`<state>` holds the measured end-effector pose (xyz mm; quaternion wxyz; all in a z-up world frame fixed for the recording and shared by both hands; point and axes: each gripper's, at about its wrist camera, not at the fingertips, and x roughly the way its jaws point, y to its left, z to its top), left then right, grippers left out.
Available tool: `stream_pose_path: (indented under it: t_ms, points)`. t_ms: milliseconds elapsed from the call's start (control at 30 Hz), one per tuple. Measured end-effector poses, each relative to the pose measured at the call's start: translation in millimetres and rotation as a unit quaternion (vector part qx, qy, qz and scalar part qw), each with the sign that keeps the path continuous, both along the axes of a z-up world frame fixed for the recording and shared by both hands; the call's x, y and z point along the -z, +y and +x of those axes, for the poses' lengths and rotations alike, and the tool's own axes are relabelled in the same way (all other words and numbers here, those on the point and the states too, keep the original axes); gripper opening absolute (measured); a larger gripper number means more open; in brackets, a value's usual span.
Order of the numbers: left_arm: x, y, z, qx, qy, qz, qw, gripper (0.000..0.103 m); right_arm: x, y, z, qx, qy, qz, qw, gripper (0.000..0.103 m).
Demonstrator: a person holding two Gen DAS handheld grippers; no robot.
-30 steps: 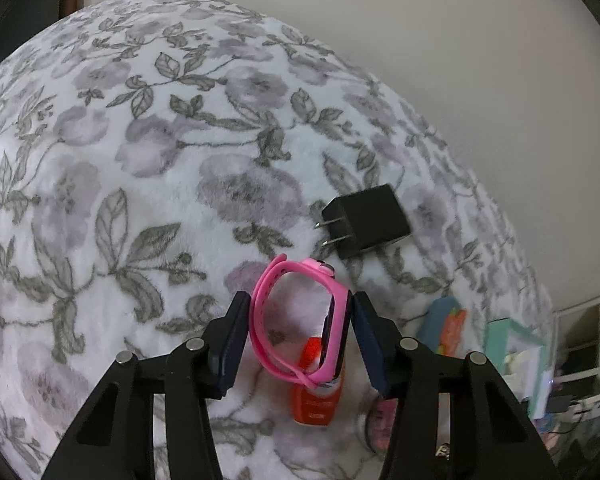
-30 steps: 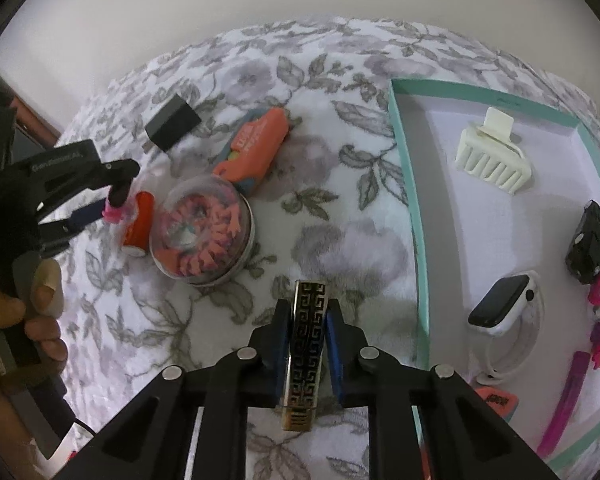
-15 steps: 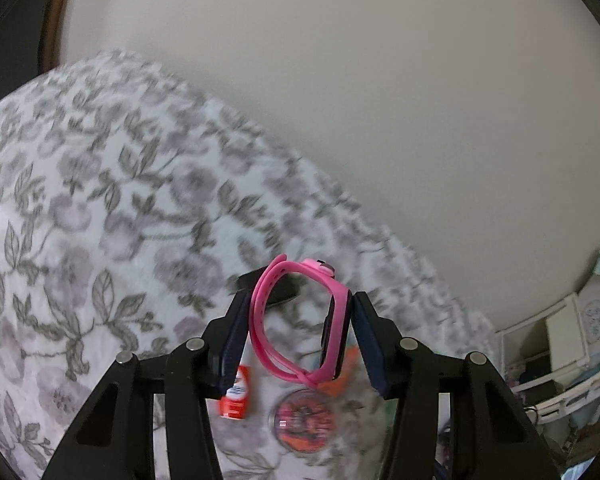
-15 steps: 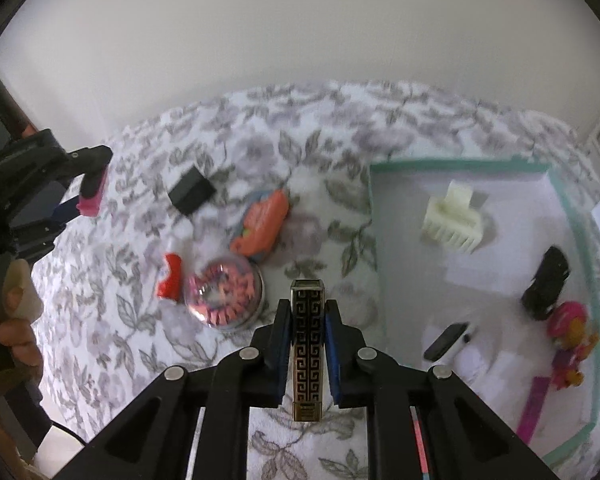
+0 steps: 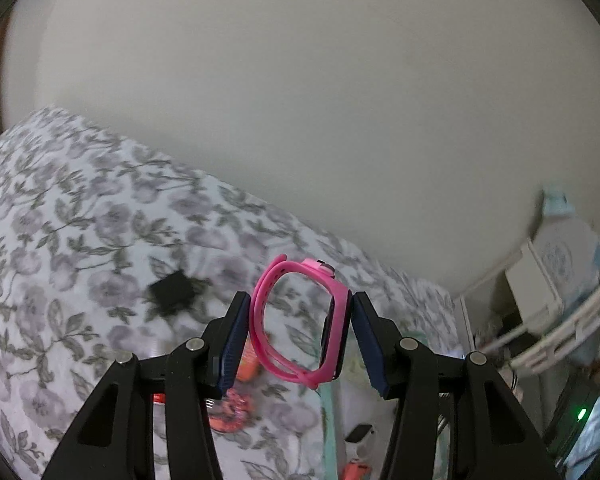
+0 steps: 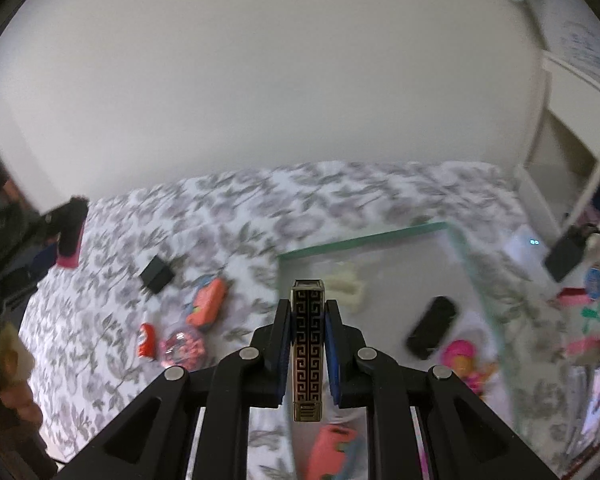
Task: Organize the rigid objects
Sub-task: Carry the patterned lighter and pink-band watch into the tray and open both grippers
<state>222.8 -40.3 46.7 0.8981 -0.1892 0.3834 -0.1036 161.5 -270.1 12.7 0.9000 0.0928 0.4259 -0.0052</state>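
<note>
The left gripper [image 5: 298, 332] pinches a pink watch [image 5: 300, 326] between its jaws, the strap loop standing upright with the dark watch body against the pad at 3 o'clock and the strap against the pad at 9 o'clock. The right gripper [image 6: 308, 350] has its jaws pressed onto a slim gold-and-black lighter [image 6: 307, 350], held lengthwise with its tip pointing to 12 o'clock, past the pads.

Outward from the left jaws lies a bed with a floral bedspread [image 5: 80, 240]. A black charger plug [image 5: 172, 292] rests on it at 9 o'clock from the watch, blurred. Below the jaws at 7 o'clock a round pink tin [image 5: 232, 408] shows partly.

In the right wrist view, the lighter hangs over the near-left corner of a mint-rimmed tray [image 6: 364, 238] on the bed. Inside the tray, a cream hair claw [image 6: 346, 286] sits just past the lighter's tip at 1 o'clock, a black toy car [image 6: 432, 328] at 3 o'clock, and a pink toy [image 6: 462, 356] beyond it — all blurred. Left of the tray on the bedspread, an orange case [image 6: 208, 306] lies at 10 o'clock, with the plug further out. A small red tube [image 6: 147, 340] lies at 9 o'clock, beside the tin. At the far left edge, the left gripper shows with the watch and a hand [image 6: 8, 372] beneath.
</note>
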Motion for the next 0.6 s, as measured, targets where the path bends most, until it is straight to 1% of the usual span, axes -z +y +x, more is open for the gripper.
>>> stream_pose_path:
  t_ms: [167,233,333,433,500,600]
  points:
    - [12,-56,-5,0.061,0.01,0.039,0.9973,0.053,-8,-33,-3,0.037,0.004,-0.016,0.999,0.016]
    - [20,-81,-8,0.088,0.017,0.059,0.9942,0.053,-11,-44,-4,0.047,0.007,-0.023,0.999,0.016]
    - [32,-107,-12,0.115,0.027,0.079,0.9898,0.053,-12,-55,-5,0.058,0.012,-0.032,0.998,0.016]
    - [43,-125,-16,0.132,0.035,0.096,0.986,0.053,-9,-63,-7,0.061,0.02,-0.04,0.997,0.016]
    - [50,-130,-17,0.137,0.045,0.098,0.9846,0.053,-4,-67,-7,0.06,0.029,-0.039,0.997,0.016]
    - [61,-136,-14,0.14,0.058,0.106,0.9828,0.053,14,-69,-1,0.055,0.059,-0.04,0.996,0.017]
